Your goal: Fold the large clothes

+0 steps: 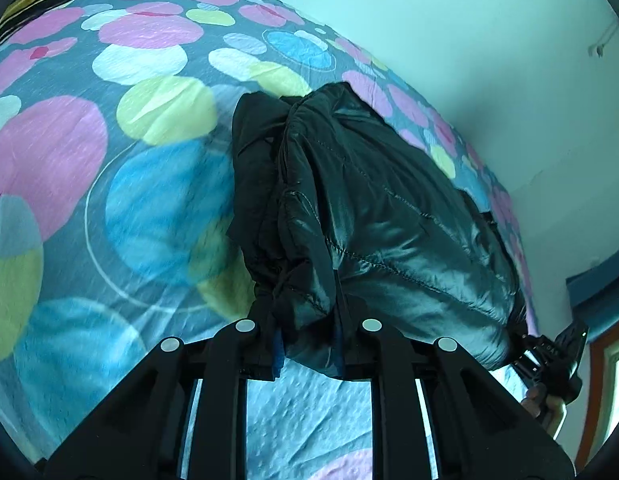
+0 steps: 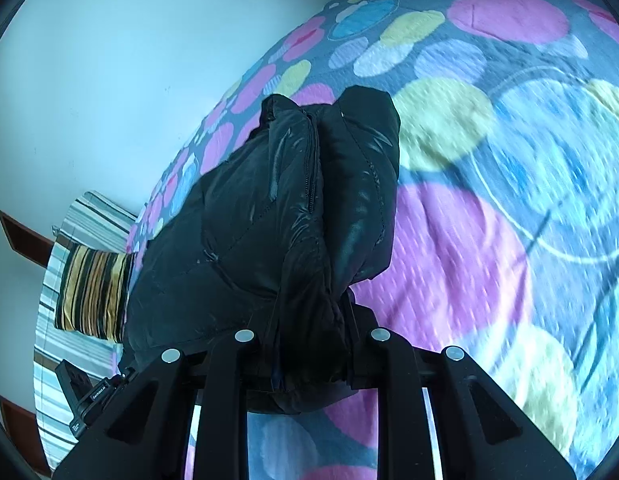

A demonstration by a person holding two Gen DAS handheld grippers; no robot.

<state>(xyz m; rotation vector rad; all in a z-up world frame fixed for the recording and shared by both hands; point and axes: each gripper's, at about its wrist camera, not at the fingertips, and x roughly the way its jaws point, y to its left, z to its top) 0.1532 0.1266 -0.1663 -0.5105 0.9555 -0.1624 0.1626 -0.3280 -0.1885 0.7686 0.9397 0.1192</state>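
Above a bedspread [image 1: 109, 168] printed with pink, blue and yellow circles, the left gripper [image 1: 307, 340] pinches one bunched edge of a black quilted jacket [image 1: 369, 216] between its jaws, and the right gripper [image 2: 309, 354] clamps another bunched edge the same way. Held up between the two, the jacket hangs off the bed, its long axis running from the jaws away toward the pale wall [image 1: 469, 40]. Its shiny, puffy shell is creased, a zipper [image 2: 311, 160] running along one fold, while a striped cushion [image 2: 93, 292] lies at the bed's end.
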